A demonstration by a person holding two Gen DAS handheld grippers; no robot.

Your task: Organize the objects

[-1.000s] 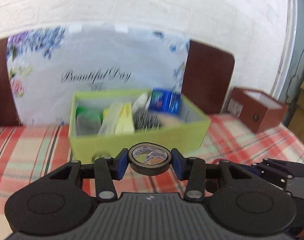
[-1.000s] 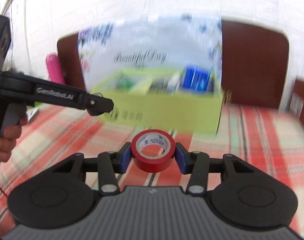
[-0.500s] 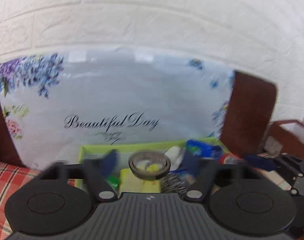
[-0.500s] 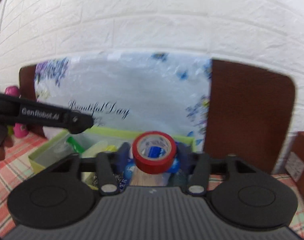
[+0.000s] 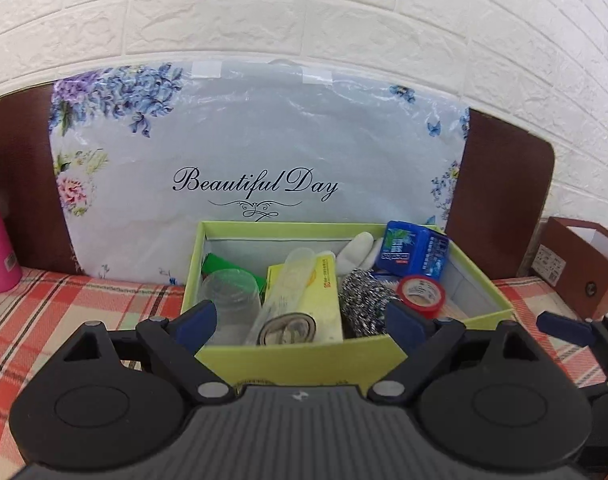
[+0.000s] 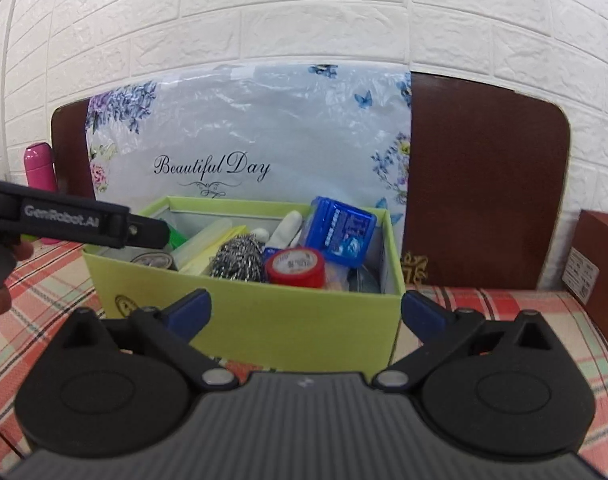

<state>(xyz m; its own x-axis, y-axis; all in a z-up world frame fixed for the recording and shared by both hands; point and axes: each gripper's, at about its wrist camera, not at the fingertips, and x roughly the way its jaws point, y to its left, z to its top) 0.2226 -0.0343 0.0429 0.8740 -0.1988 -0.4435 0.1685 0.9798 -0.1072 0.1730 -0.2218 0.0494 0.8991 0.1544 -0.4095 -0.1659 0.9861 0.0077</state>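
Red tape point(image 6: 295, 267) apparently rests inside green box point(image 6: 264, 312).

We see both views bright and evenly lit, the white brick wall point(image 5: 344, 20) close to washed out. Shadows are soft. Both frames are sharp, with only mild glare on the plastic-wrapped floral sheet point(image 5: 264, 128). Fisheye distortion bows the brick courses, and the corners go black. The black bar point(image 6: 64, 220) at the right view's left edge looks slightly soft.

White brick wall point(image 5: 304, 8) behind, brown headboard point(image 6: 484, 184) against it, checked red cloth point(image 5: 84, 304) underneath, decent daylight.
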